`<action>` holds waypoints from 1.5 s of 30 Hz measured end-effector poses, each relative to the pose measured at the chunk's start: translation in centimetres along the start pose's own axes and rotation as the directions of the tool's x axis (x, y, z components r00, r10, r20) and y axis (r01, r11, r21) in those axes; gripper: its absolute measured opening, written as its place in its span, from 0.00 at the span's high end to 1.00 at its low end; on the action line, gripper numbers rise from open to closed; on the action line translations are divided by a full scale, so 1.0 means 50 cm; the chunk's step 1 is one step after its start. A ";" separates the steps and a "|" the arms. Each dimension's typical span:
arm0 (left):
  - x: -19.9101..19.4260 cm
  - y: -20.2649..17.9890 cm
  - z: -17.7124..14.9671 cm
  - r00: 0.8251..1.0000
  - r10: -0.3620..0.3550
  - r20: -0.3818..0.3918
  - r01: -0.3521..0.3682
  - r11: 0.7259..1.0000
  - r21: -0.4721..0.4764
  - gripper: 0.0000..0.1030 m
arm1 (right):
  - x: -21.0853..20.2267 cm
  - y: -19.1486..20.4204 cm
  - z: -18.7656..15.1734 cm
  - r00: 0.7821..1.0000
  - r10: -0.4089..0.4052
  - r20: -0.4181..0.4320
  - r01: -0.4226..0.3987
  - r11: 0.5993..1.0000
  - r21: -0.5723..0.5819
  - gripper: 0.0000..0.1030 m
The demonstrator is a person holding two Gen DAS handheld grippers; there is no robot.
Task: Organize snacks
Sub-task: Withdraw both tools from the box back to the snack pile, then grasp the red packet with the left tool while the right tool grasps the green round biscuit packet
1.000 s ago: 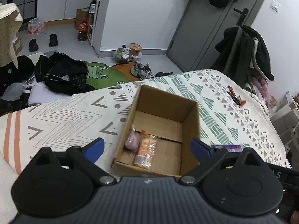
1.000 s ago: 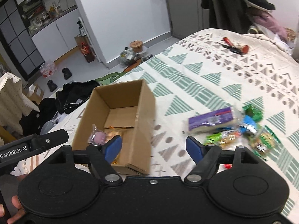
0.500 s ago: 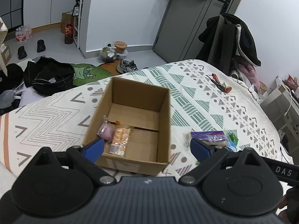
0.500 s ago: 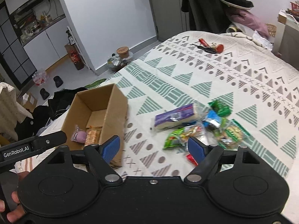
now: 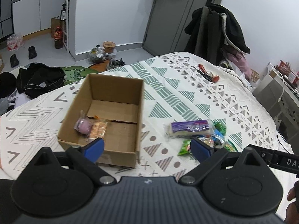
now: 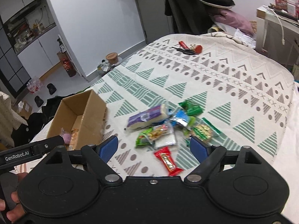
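Status: both my grippers are empty. My left gripper [image 5: 147,147] hangs with its fingers spread wide, above the near right corner of the cardboard box [image 5: 104,115]. My right gripper [image 6: 154,148] is likewise spread wide and holds nothing; it hovers over the near edge of the snack pile [image 6: 168,125].

Location of goods: the box sits on the patterned bedspread [image 6: 214,78] with its top open. Two items lie inside at its left end, a pink wrapped sweet [image 5: 83,126] and an orange biscuit packet [image 5: 98,129], the two touching. The rest of the box floor is bare cardboard.

The loose snacks lie on the bedspread to the right of the box, near it but not touching. They include a purple-wrapped block [image 6: 146,118], several green packets, a blue one, and a red bar [image 6: 167,161] lying nearest to me, just apart from the heap.

Step in hand, in my judgement: selecting the next snack for transfer, with the right gripper best placed. The task appears early; most items remain outside.

Requirement for the next move: lower the right fingers astride one item, the red bar being the most isolated, and close across its narrow width. Risk noted: the overlapping wrappers in the heap could be caught together.
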State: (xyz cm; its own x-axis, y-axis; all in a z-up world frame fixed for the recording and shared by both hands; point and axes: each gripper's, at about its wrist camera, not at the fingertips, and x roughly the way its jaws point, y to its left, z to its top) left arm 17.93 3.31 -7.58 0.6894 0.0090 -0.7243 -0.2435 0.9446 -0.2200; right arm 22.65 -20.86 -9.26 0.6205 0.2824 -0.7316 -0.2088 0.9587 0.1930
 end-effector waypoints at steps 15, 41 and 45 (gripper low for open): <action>0.058 -0.110 -0.040 0.999 -0.008 -0.039 0.011 0.998 0.064 0.05 | 0.041 -0.106 -0.034 0.999 0.019 -0.034 -0.015 0.994 0.104 0.19; 0.198 -0.217 -0.092 0.987 -0.072 -0.140 0.085 0.992 0.088 0.07 | 0.111 -0.203 -0.041 0.995 -0.048 -0.085 0.066 0.974 0.216 0.19; 0.234 -0.222 -0.106 0.980 -0.085 -0.179 0.096 0.994 0.055 0.13 | 0.132 -0.216 -0.039 0.994 -0.050 -0.097 0.070 0.972 0.225 0.22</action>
State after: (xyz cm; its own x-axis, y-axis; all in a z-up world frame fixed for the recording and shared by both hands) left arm 25.11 -8.81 -17.07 0.5741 -0.1301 -0.8084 -0.1381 0.9578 -0.2522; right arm 27.53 -29.39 -17.44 0.5536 0.2300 -0.8004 0.0110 0.9590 0.2832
